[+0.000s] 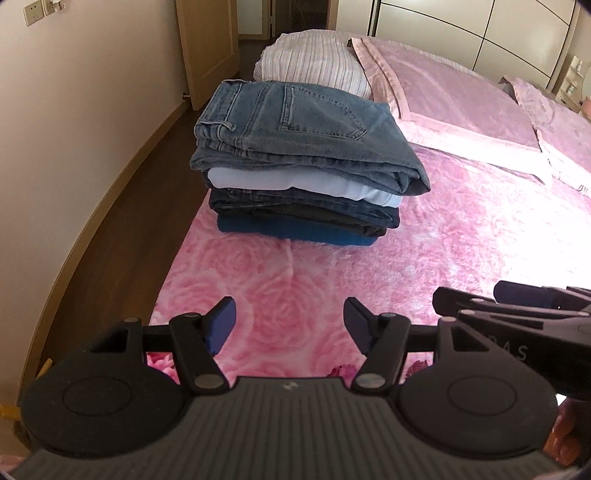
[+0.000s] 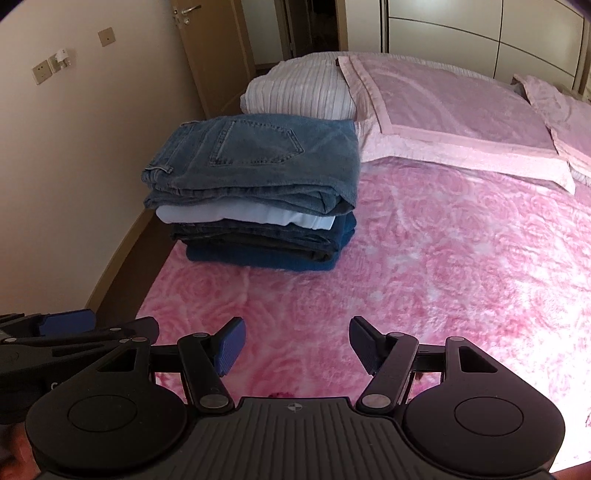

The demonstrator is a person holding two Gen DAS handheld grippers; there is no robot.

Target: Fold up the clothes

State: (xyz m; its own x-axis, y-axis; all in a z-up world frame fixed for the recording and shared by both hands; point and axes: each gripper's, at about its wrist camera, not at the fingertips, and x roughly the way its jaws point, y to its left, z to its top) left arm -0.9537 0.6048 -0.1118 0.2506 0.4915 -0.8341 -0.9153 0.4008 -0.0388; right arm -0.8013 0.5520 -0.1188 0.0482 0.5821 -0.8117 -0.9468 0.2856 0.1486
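— Where do we stand with the clothes?

— A neat stack (image 1: 303, 166) sits on the pink rose-patterned blanket (image 1: 424, 266), close to the bed's left edge; light blue jeans (image 2: 258, 158) on top with a back pocket facing up, a white garment (image 1: 295, 186) under them, darker jeans (image 1: 295, 210) below that, and a deep blue piece (image 2: 255, 256) at the bottom, touching the blanket.

— And the grippers?

— The left gripper (image 1: 290, 326) hovers low over the blanket, well short of the stack; its blue-padded fingers (image 1: 223, 325) are spread wide with nothing between them; the right gripper (image 2: 295, 345) is just beside it, likewise spread and empty; each one shows at the edge of the other's view.

— Behind the stack?

— A striped white pillow (image 2: 299, 94) just past the jeans; a pink pillow (image 2: 454, 110) to its right; a wooden door (image 1: 207, 44) along the wall; pale wardrobe panels (image 2: 480, 33) at the far end.
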